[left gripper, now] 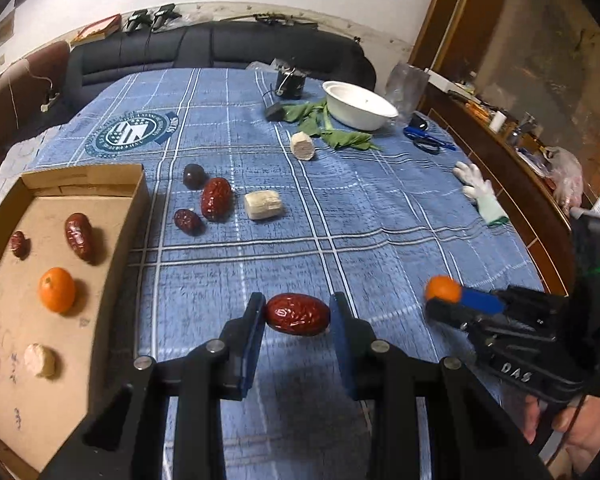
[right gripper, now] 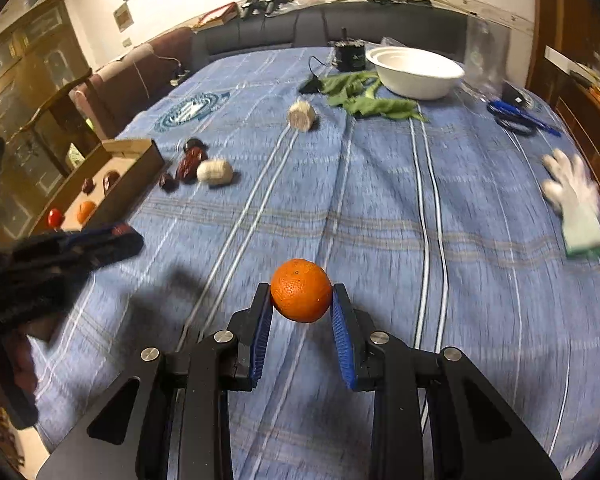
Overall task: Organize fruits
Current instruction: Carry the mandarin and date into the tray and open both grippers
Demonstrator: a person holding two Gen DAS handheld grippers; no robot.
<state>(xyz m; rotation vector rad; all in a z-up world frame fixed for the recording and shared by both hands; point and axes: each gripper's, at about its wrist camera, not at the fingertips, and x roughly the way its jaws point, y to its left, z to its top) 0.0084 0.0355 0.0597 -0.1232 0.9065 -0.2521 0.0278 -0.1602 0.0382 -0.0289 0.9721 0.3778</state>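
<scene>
Inside cardboard box [left gripper: 134,216]: dates, oranges; left gripper [left gripper: 298,316] clamps date [left gripper: 297,314], right gripper [right gripper: 302,300] orange [right gripper: 301,295]

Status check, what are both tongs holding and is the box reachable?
Left tongs shut on red date. Right tongs shut on orange. Cardboard box open at left, nothing between.

Both fisheye cameras ride just behind their fingers, tilted down over the blue checked cloth-covered worktop [left gripper: 340,200] toward the far dark sofa [left gripper: 220,46]. The left looks from nearer the brown cardboard box [left gripper: 112,248]; both share the white round bowl [right gripper: 416,72].
</scene>
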